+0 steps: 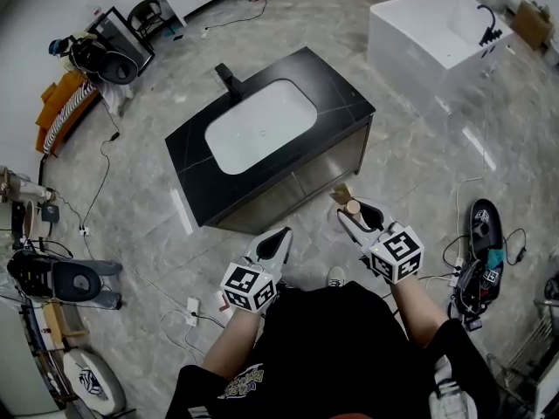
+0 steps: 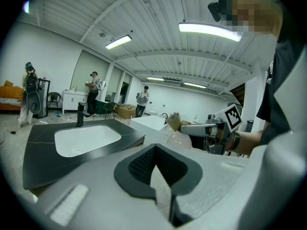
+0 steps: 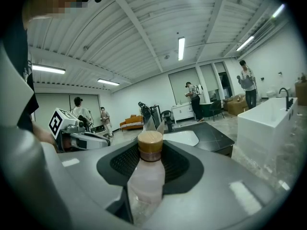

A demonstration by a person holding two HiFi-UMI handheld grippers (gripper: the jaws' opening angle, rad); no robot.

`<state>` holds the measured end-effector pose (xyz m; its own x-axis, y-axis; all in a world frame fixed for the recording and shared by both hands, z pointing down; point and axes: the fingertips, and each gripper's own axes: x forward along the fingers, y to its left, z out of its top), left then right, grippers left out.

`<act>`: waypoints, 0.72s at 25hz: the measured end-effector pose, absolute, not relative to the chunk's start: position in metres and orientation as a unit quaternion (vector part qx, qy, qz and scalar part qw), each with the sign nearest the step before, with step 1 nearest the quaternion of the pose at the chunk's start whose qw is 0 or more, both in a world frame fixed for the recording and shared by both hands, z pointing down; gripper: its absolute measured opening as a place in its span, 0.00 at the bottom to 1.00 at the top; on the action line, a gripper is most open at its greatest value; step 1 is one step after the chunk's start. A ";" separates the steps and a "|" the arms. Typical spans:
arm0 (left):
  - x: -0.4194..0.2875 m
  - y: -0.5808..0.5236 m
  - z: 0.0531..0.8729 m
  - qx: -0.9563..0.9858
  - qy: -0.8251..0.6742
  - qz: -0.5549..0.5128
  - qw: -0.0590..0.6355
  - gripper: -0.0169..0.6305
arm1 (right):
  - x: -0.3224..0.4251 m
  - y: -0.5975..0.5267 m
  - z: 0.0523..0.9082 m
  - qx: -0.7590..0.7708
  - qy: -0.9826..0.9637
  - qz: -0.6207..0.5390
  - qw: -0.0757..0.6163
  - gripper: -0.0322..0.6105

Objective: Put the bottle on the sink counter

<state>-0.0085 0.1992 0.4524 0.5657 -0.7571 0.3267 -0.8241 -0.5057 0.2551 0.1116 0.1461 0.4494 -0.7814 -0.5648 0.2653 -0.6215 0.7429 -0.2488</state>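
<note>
The bottle [image 3: 146,176], pale and clear with a tan cap, sits clamped between the jaws of the right gripper [image 1: 356,219], its cap poking out past the dark pads. It is held in the air above the marble floor [image 1: 419,173], off the near corner of the sink counter [image 1: 345,99], which lies at about 11 o'clock from it. The black counter carries a white basin [image 1: 260,126] with a dark faucet [image 1: 229,79] at its far edge. At 9 o'clock from the bottle, the left gripper [image 1: 278,241] has its jaws drawn together on nothing. A white bathtub [image 1: 419,24] stands at 1 o'clock.
</note>
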 end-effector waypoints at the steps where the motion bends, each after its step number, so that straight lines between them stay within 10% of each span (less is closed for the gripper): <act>1: -0.009 0.198 0.452 0.863 -0.459 0.089 0.193 0.03 | 0.112 0.144 0.450 0.319 -0.929 0.165 0.084 0.31; 18: -0.024 0.165 0.456 0.854 -0.469 0.097 0.203 0.03 | 0.112 0.112 0.467 0.321 -0.924 0.187 0.096 0.31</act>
